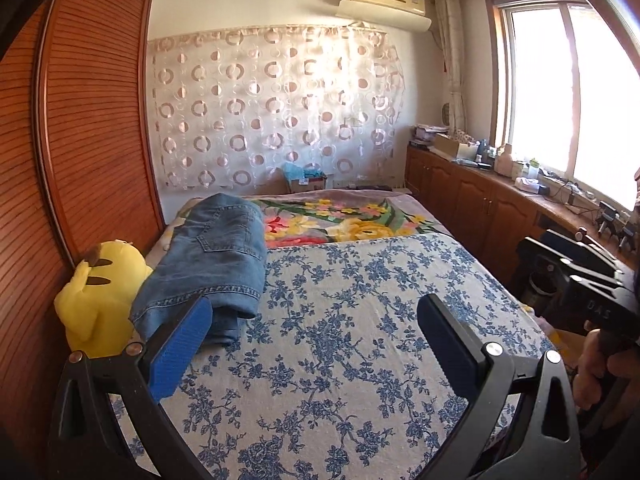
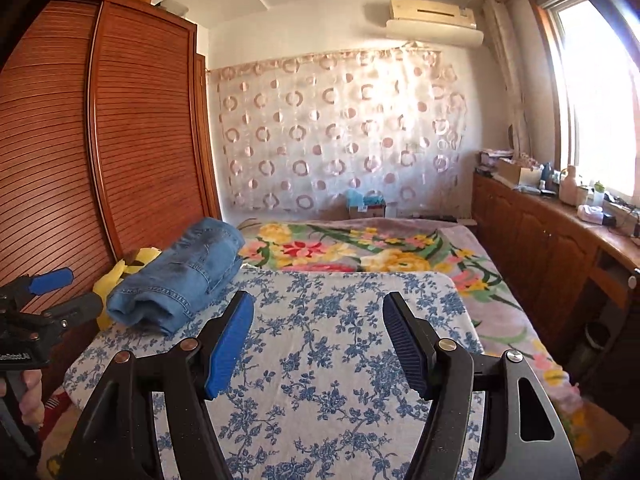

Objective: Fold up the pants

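A folded pair of blue denim pants (image 1: 212,256) lies at the left edge of the blue-flowered board cover (image 1: 340,340); it also shows in the right wrist view (image 2: 180,276). My left gripper (image 1: 316,320) is open and empty, held above the cover, its left pad just in front of the pants' near end. My right gripper (image 2: 318,320) is open and empty over the cover (image 2: 320,380), to the right of the pants. The left gripper also shows at the left edge of the right wrist view (image 2: 60,292), beside the pants.
A yellow plush toy (image 1: 100,296) sits against the pants' left side by the wooden wardrobe (image 1: 80,120). A flowered blanket (image 1: 340,220) covers the bed beyond. Wooden cabinets (image 1: 480,200) with clutter run under the window at right.
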{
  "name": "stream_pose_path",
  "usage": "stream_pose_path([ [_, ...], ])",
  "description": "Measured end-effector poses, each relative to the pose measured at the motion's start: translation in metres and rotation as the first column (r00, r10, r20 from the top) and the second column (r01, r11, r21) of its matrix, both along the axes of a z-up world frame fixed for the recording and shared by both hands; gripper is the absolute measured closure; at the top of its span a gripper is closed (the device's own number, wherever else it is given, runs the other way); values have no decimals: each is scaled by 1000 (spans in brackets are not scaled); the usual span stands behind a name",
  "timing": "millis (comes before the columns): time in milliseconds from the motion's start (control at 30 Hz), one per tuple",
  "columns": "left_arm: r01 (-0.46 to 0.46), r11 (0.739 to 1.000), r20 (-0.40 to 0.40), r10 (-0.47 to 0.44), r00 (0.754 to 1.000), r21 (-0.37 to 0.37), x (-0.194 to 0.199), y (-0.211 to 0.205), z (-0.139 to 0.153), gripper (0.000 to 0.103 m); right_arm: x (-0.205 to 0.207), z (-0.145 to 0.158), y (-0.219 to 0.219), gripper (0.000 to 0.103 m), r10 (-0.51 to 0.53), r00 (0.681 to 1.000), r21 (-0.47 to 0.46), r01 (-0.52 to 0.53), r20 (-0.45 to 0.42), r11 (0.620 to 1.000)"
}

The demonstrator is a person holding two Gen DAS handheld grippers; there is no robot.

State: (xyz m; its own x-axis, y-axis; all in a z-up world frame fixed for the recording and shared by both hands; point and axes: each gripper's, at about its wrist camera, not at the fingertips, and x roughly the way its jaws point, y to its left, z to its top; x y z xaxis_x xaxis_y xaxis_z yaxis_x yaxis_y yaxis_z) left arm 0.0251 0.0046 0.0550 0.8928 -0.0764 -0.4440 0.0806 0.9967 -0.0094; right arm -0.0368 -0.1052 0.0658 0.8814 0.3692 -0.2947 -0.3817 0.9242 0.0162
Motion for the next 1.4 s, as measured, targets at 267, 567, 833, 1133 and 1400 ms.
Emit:
stream_pose_path([
  [267, 3, 1000, 3, -3, 1000, -8, -12, -1, -4, 1, -2, -11, 7, 34, -9, 1000, -12, 9, 12, 1000],
  [567, 2, 1000, 3, -2, 1000, -11, -14, 0, -6, 0, 4, -13, 8, 34, -9, 1000, -14, 9, 5, 1000],
  [833, 3, 1000, 5, -3, 1000, -11, -14, 2, -6, 1, 2, -11, 5, 34, -10, 1000, -14, 11, 9, 1000],
  [1133, 4, 1000, 4, -4, 1000, -11, -14, 1, -5, 1, -1, -13, 7, 34, -7, 1000, -14, 7, 9, 1000],
  [1400, 3, 1000, 5, -3, 1000, -12, -14, 1, -5, 0, -1, -12, 7, 34, -6, 1000, -15, 6, 9, 1000],
])
